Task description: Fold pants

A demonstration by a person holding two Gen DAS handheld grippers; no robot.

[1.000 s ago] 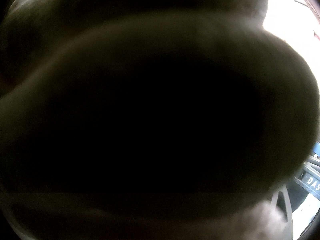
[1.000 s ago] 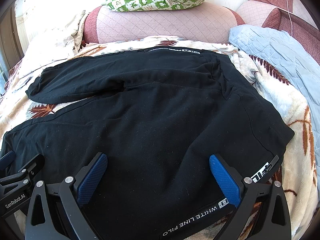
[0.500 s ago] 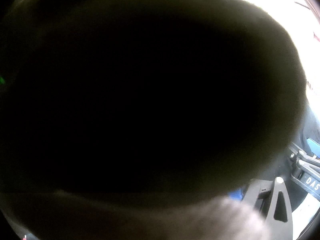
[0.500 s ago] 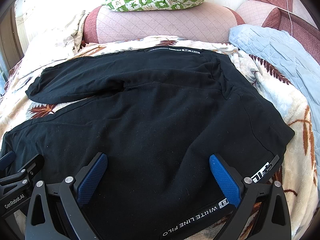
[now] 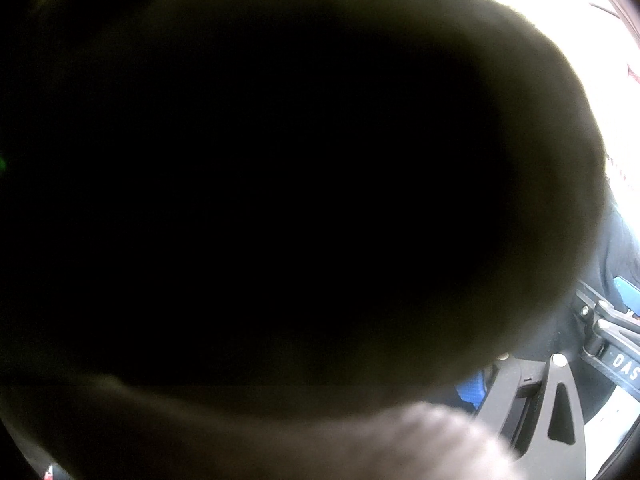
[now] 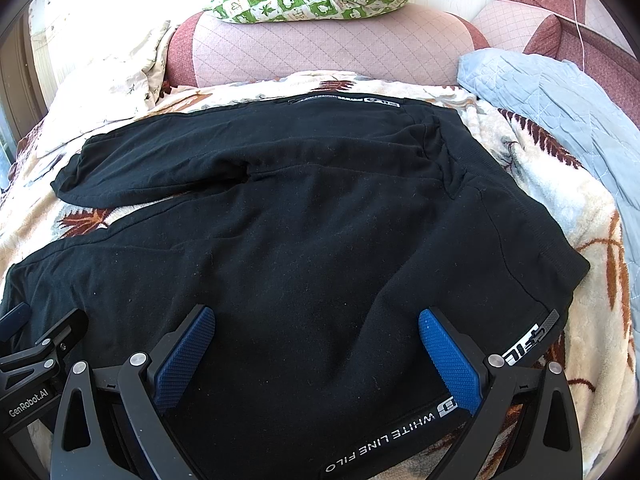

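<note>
Black sweatpants [image 6: 304,248] lie spread on the leaf-patterned fleece blanket [image 6: 592,216] that covers the sofa, waistband toward its right edge near the pale blue quilt [image 6: 560,92], one leg angled off toward the back left and the other running along the near edge. The right gripper [image 6: 316,356] hovers low over the near leg with its blue pads [image 6: 448,360] spread wide and nothing between them. The left gripper [image 5: 532,408] is mostly hidden: dark cloth, probably the pants themselves, fills its lens, and only one black finger and a sliver of blue pad show at the lower right, so I cannot tell whether it is pinching the fabric or spread. From the right wrist view its body sits at the near left edge, by the cuff end. The knit looks soft, limp and fairly light, likely to sag and crease rather than hold a shape, and not slippery on the fleece. Good grasp points would be the thicker edges: the printed side seam near the waistband and the near cuff.
</note>
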